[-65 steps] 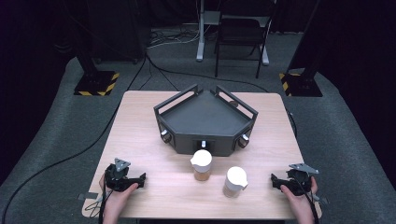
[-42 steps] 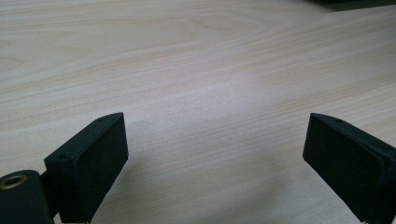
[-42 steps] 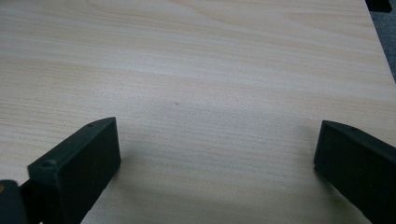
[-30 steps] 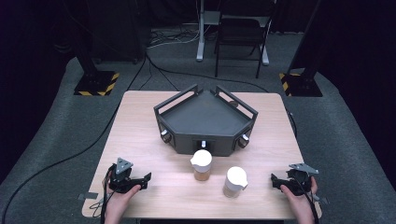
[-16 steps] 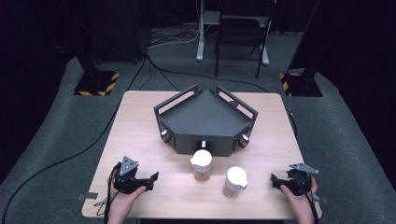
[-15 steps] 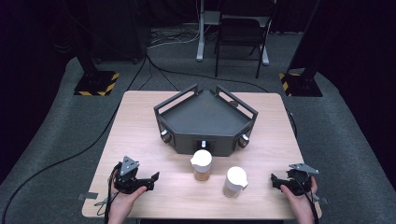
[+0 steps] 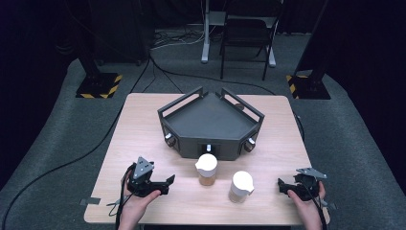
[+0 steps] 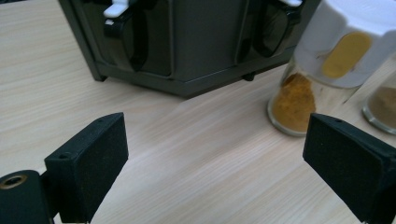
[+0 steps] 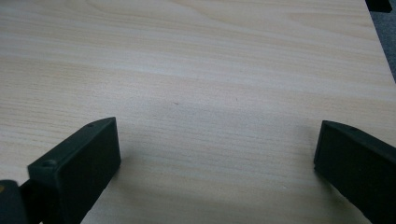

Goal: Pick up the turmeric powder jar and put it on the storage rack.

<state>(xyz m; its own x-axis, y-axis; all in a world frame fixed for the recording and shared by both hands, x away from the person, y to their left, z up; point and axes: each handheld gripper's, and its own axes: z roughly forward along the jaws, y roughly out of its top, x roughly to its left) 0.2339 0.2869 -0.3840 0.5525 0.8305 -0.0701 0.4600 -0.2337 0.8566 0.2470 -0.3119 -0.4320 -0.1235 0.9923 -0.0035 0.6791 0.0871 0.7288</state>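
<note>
Two spice jars with white lids stand near the table's front. One jar (image 7: 206, 169) (image 8: 322, 70) holds orange-yellow powder. The other jar (image 7: 240, 186) (image 8: 380, 105), to its right, holds brown powder. My left gripper (image 7: 168, 183) (image 8: 217, 163) is open with nothing between its jaws, lifted off the table at the front left, pointing toward the orange jar. My right gripper (image 7: 282, 186) (image 9: 215, 168) is open and empty too, low over bare wood at the front right.
A dark angular rack (image 7: 210, 122) (image 8: 187, 42) with knobs on its front sits at the table's middle, just behind the jars. The wooden table (image 7: 143, 124) ends close behind both hands. A chair and stands are on the floor beyond.
My left gripper has risen and moved right, toward the orange jar. My right gripper and both jars have stayed put.
</note>
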